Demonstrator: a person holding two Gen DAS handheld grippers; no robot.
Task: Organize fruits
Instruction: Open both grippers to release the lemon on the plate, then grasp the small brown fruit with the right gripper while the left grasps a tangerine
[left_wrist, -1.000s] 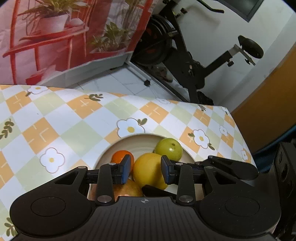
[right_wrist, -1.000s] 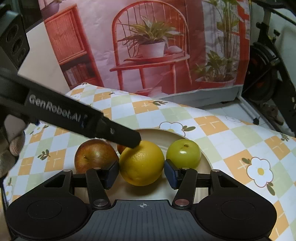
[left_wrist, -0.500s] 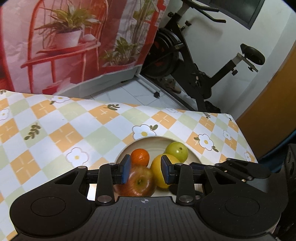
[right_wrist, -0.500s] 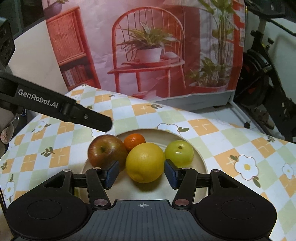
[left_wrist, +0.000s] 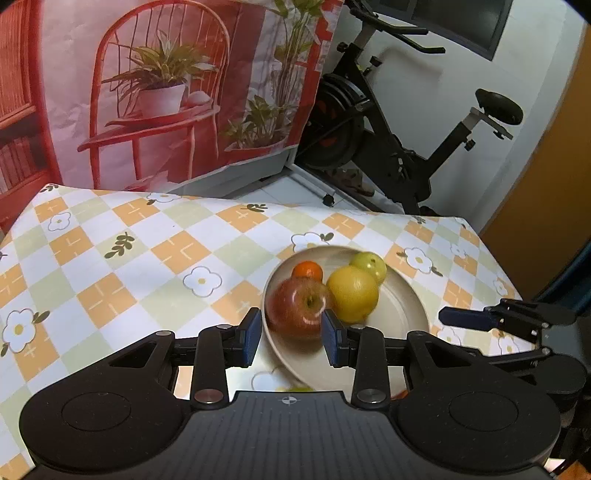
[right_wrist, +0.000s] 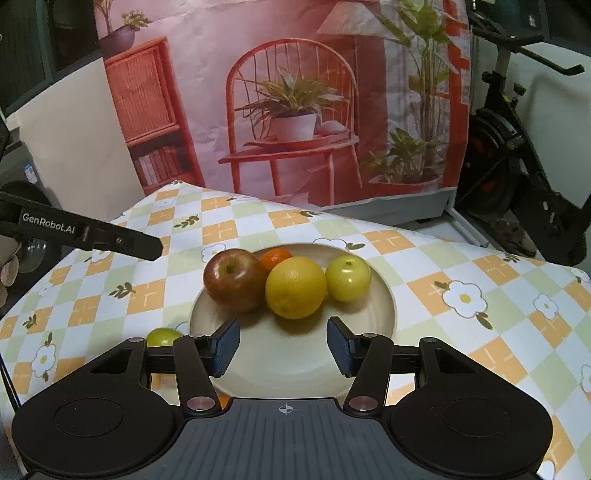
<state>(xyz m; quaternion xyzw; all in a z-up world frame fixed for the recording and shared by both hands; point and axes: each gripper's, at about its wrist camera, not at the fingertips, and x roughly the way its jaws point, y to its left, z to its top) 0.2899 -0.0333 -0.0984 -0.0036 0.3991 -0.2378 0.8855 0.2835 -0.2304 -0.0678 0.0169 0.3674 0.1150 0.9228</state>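
A round, shallow, matte beige plate (right_wrist: 376, 314) sits on a table covered by a smooth checked tablecloth (right_wrist: 461, 266) of orange, pale green and white squares printed with white flowers and small leaf sprigs. 4 fruits cluster on the far half of the plate: a glossy red apple (right_wrist: 233, 279) with a dimpled stem hollow at the left, a small orange tangerine (right_wrist: 275, 258) behind it, a large yellow orange (right_wrist: 296, 287) with pebbled skin in the middle and touching the apple, and a smooth yellow-green round fruit (right_wrist: 348, 277) at the right. A second green fruit (right_wrist: 164, 336) lies on the cloth just beside the plate's near left rim, partly hidden by the right gripper's finger. The right gripper (right_wrist: 283, 345), black with ribbed blue pads, hovers over the bare near part of the plate, its jaws apart with nothing between them. The left gripper (left_wrist: 291, 335) shows its blue pads standing apart too, empty, with the apple (left_wrist: 299, 308) appearing blurred beyond the gap rather than pressed by them; in the right wrist view its long black finger (right_wrist: 110, 238) reaches in from the left, clear of the fruit. Behind the table hangs a wrinkled backdrop (right_wrist: 295, 110) printed with a red chair and potted plants, and a black exercise bike (left_wrist: 399, 147) stands to the right.
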